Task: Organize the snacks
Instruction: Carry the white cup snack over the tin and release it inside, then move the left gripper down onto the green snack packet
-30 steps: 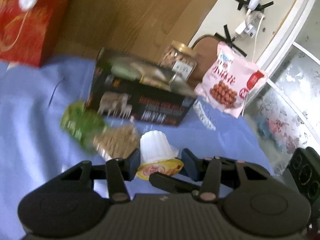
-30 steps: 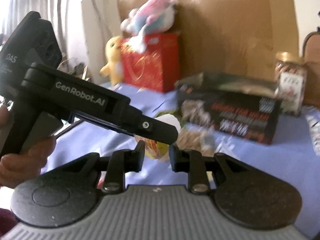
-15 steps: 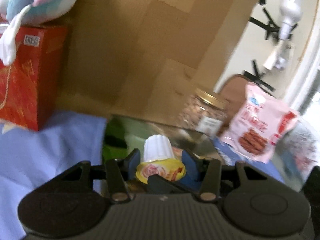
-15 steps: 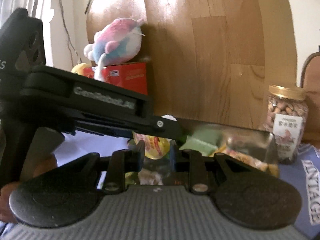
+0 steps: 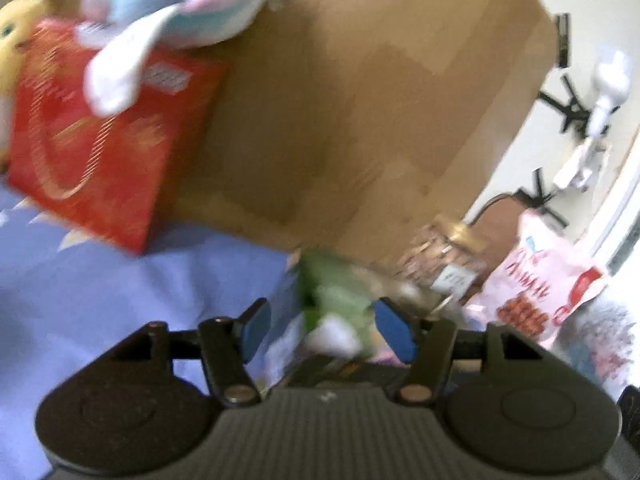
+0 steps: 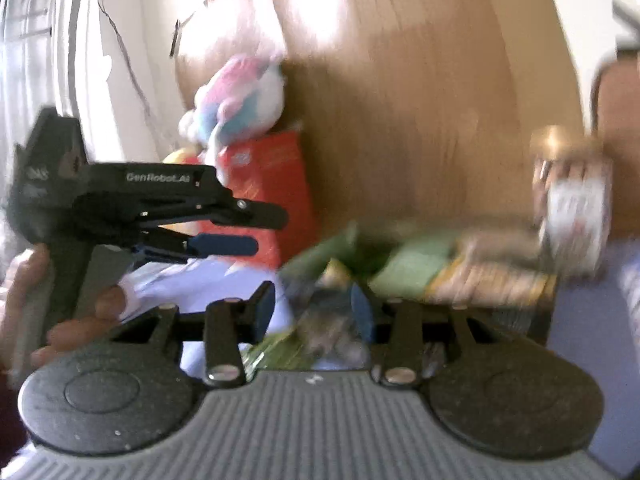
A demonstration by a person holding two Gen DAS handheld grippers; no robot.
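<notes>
My left gripper hangs over the open snack box with its jaws opening. A blurred white jelly cup sits loose between the blue pads, and neither pad touches it. Green packets lie in the box beyond. My right gripper is over the same box, its jaws opening too. Only smeared packets and a yellow speck show between its pads, with nothing pressed. In the right wrist view the left gripper stands to the left, held by a hand.
A nut jar and a pink snack bag stand right of the box. A red carton with a plush toy on top sits at the left, on the blue cloth. A wooden board backs everything.
Both grippers carried jelly cups from the cloth up over the box. Their jaws have since parted and neither cup is gripped any more.
</notes>
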